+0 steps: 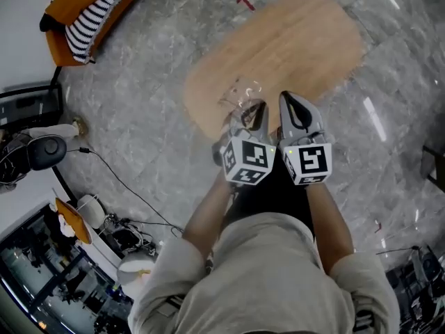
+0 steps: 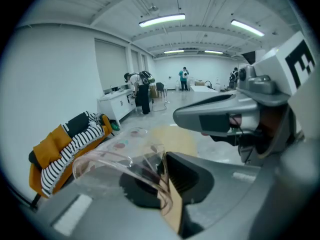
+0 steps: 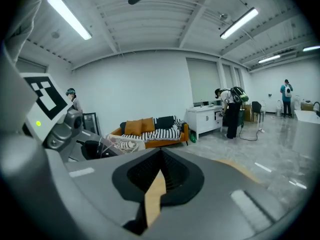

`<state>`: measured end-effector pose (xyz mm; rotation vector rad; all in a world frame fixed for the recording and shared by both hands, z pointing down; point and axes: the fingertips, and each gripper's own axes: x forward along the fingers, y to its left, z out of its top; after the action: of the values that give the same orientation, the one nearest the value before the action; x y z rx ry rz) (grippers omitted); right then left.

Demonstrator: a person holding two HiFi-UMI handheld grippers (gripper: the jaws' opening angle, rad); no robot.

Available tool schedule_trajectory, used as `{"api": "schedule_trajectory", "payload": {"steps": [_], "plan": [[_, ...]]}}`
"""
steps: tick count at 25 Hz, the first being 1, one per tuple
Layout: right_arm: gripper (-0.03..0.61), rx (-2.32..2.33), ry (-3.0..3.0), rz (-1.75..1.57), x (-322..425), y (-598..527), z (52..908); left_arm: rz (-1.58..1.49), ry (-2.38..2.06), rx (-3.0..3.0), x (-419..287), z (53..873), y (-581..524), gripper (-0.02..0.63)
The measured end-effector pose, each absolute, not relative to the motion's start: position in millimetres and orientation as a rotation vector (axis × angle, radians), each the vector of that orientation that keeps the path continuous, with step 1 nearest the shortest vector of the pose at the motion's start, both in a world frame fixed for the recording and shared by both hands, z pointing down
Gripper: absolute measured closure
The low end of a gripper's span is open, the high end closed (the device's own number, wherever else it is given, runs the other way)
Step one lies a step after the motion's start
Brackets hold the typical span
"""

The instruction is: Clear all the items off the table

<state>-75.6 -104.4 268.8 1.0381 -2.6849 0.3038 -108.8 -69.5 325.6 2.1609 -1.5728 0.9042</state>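
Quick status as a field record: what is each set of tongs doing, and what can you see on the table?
left tongs: shut on a clear plastic cup, held over the table's near edge
right tongs: shut, nothing between them
table: wooden, oval; no other item shows on the part in view
position: both tongs side by side, in front of the person

A large open laboratory hall is indicated: strip lights (image 2: pixel 161 19) are mounted under an exposed ceiling, white cabinets (image 2: pixel 115 105) are ranged along one wall, and a polished stone floor (image 1: pixel 139 110) is laid throughout.
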Motion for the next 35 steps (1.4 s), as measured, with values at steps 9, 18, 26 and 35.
{"api": "schedule_trajectory", "payload": {"steps": [9, 18, 26, 35], "plan": [[0.572, 1.119, -2.793, 0.055, -85.9, -58.3, 157.4, 0.730, -1.715, 2.252, -127.1, 217.8, -38.4, 0.569], [0.572, 1.155, -2.819, -0.169, -89.4, -31.7, 95.6, 0.586, -1.789, 2.324, -138.2, 153.8, -10.2, 0.568], [0.572, 1.133, -2.830, -0.261, -88.7, -10.6, 76.1, 0.506, -1.786, 2.377, -127.4, 131.6, 1.3, 0.568], [0.572, 1.123, -2.811, -0.317, -82.4, 5.0, 74.6, 0.506, -1.771, 2.398, -118.2, 132.5, 10.0, 0.568]]}}
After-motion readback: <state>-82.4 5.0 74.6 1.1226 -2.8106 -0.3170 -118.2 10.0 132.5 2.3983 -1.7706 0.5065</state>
